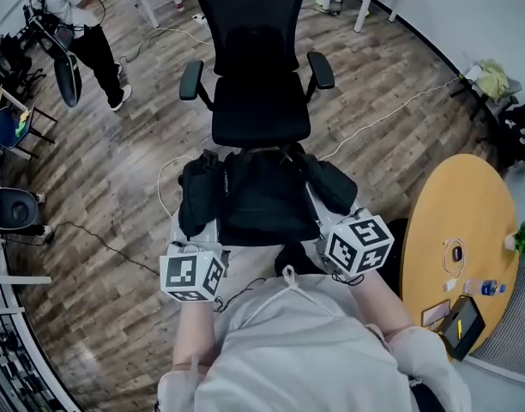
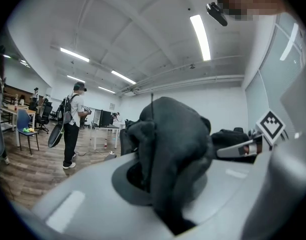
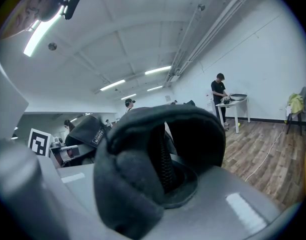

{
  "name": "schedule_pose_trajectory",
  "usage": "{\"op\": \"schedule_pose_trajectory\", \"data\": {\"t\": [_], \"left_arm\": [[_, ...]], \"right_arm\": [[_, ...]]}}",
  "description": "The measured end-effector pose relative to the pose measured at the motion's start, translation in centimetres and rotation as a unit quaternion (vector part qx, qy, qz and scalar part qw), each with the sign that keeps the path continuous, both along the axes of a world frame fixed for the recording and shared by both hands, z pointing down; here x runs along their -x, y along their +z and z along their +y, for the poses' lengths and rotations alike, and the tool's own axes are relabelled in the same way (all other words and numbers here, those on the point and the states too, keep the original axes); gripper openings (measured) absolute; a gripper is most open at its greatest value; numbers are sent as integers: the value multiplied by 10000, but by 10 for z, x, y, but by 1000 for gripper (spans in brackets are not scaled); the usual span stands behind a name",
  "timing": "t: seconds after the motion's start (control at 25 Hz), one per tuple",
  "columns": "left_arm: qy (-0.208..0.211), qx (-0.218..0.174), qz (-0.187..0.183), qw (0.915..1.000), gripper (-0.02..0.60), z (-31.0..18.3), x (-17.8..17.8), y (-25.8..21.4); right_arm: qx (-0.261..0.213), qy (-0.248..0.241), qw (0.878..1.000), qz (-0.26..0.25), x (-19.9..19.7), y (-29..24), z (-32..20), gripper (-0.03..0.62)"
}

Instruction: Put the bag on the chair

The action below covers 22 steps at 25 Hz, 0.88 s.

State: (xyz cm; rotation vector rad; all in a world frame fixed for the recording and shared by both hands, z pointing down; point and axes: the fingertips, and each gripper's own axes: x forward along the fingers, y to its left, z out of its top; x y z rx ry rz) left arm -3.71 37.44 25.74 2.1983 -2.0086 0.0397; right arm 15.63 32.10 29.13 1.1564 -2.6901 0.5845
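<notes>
Here the left claw [image 2: 169, 199] is clamped on the left edge of the black bag [image 1: 262, 200] and the right claw [image 3: 160, 181] on its right edge, so the bag hangs stretched between them, just short of the chair [image 1: 261, 110]. To land it well, I judge both ends should travel level and clear the seat's front lip before lowering

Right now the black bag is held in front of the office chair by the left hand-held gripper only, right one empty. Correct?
No. The right hand-held gripper is not empty: the right gripper view shows its jaws shut on a fold of the black bag. The left hand-held gripper grips it too, in front of the office chair.
</notes>
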Motion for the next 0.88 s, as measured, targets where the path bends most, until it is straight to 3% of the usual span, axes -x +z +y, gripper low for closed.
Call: {"op": "schedule_pose_trajectory", "data": {"t": [0.6,0.88], "left_arm": [[-279,-182,-28,9994,29,-195,-32,-6],[-303,72,51,9995,29,-257,-36,13]], "right_arm": [[-152,-317,9993,-110,-29,-7,-204,28],[61,-374,9993,1,-32,12,-267,28]]}}
